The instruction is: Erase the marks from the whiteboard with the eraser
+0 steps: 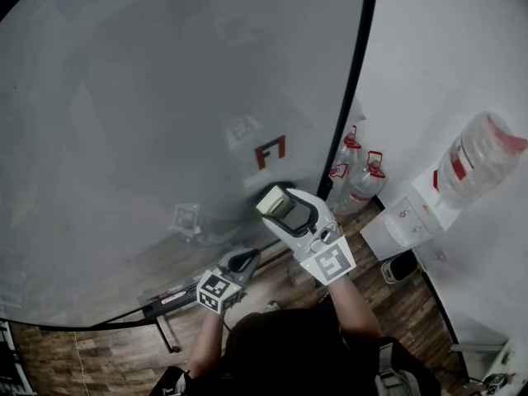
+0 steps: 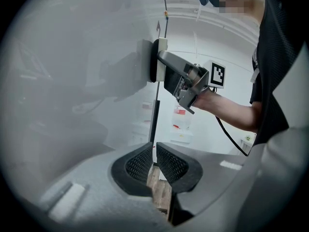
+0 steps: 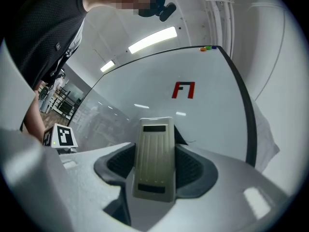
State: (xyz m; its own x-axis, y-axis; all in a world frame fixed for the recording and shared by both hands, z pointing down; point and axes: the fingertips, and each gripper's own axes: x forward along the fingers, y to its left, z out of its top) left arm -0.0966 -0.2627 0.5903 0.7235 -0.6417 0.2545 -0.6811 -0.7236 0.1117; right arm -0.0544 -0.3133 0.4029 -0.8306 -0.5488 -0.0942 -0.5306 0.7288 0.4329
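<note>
Barely begun, by the look of it. Across the wide grey whiteboard [image 1: 165, 97], only one red mark [image 1: 270, 152] to see, whole and unsmeared, toward the right edge at about mid-height. Elsewhere no writing to make out, only reflections. Left to do, then: wipe away that single mark.

Plenty of open board to the left of and above the mark for long strokes. Tighter on the right: black frame [image 1: 351, 114] of the right edge near the mark, with white wall [image 1: 445, 56] past it, so probably better to sweep leftward or up and down than outward. Beyond that edge, down on the wooden floor [image 1: 412, 304], a water dispenser [image 1: 412, 217] carrying a big bottle [image 1: 478, 159], plus two spare water jugs [image 1: 363, 180], all well out of any stroke's path.

Clamped between the jaws of the right gripper [image 1: 287, 214]: the pale eraser [image 3: 153, 153], just below the mark and near the right edge, seemingly flat on the board or just off it. Low by the bottom edge, the left gripper [image 2: 154, 159], jaws drawn together on nothing, apparently not touching the board.
</note>
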